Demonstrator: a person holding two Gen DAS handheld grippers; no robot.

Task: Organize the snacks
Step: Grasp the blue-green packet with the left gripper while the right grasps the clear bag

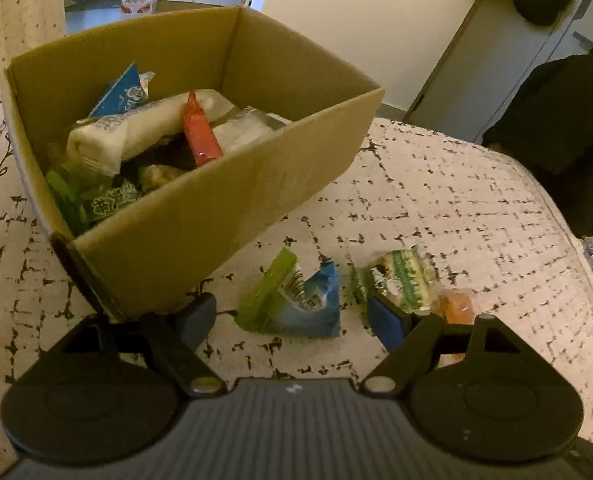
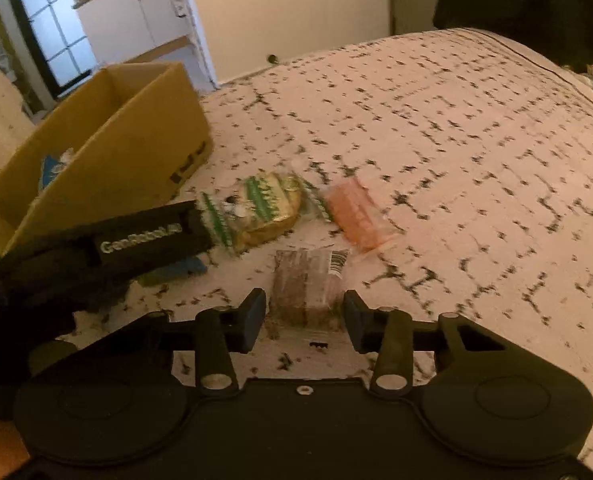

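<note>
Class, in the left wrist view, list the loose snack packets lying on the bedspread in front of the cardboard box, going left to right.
Green-and-blue triangular packet → clear green-printed pastry packet → orange packet.

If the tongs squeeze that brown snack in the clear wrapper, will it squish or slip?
The brown snack looks like a flat, blocky bar, so it probably keeps its shape. Its glossy clear wrapper may crinkle and slide a little against the right tongs. It lies flat on the bedspread, so rolling seems unlikely.
</note>
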